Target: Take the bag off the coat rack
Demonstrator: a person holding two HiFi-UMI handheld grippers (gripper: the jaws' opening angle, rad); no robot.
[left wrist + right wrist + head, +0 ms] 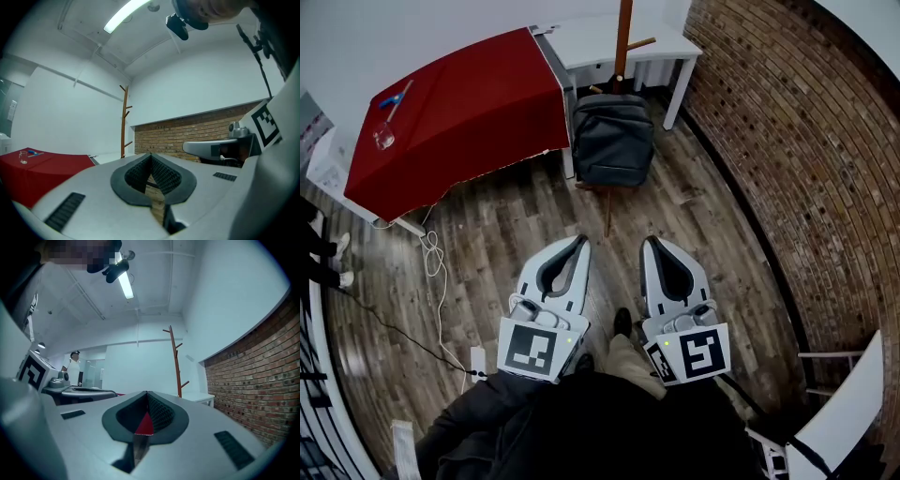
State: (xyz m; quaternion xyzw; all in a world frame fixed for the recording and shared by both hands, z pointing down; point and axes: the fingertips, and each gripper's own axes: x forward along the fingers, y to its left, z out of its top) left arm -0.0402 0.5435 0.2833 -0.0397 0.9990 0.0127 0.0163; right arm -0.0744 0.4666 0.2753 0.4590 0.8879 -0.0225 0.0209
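A dark grey backpack point(613, 139) hangs low on a wooden coat rack point(623, 37) at the far end of the floor, in front of a white table. In the left gripper view the rack's pole point(124, 122) rises left of centre; in the right gripper view the pole point(176, 362) stands right of centre. The bag itself is hidden behind the jaws in both gripper views. My left gripper point(582, 243) and right gripper point(651, 242) are side by side, well short of the bag, pointing at it. Both are shut with nothing between the jaws, the left gripper point(150, 155) and right gripper point(147, 393) tips meeting.
A table under a red cloth point(459, 112) stands left of the rack, with a glass point(382, 139) on it. The white table point(675, 42) is behind the rack. A brick wall point(787, 141) runs along the right. White cable point(436, 262) lies on the wood floor at left.
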